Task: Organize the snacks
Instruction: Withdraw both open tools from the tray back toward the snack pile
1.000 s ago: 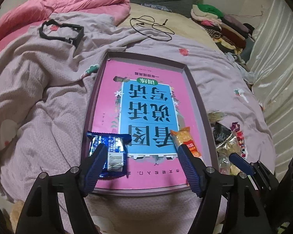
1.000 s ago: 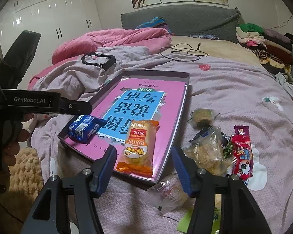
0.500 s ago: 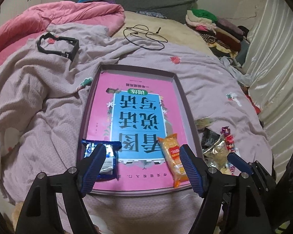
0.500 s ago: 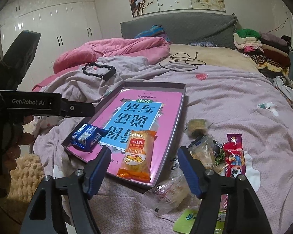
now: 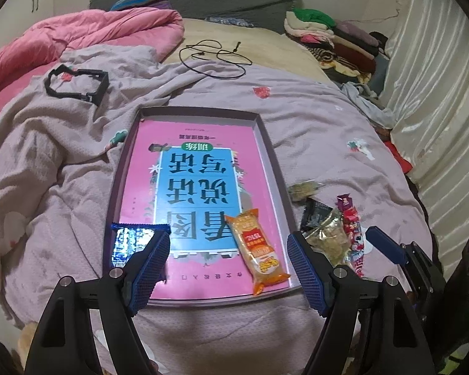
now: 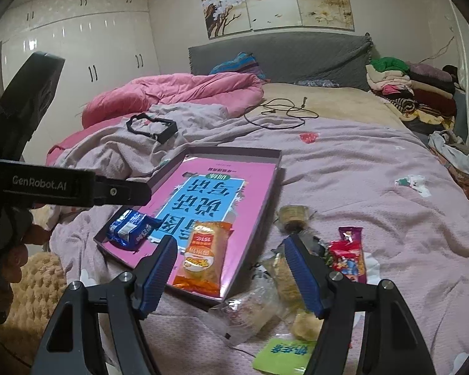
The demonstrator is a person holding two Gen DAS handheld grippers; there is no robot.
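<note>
The shallow grey cardboard tray [image 5: 273, 168], lined with a pink-and-blue book cover, lies on the lilac bedspread [image 5: 312, 118]. Its far half is bare. At the near edge lie a blue foil packet [image 6: 129, 229] and an orange bun wrapper [image 6: 204, 254] marked "1572" — other print unreadable. Loose snacks [image 6: 348, 257] crowd just right of the tray. Left hand-held gripper [image 5: 228, 265] and right hand-held gripper [image 6: 231, 273] both stand apart, empty; "GenRobot.AI" shows on the left one.
</note>
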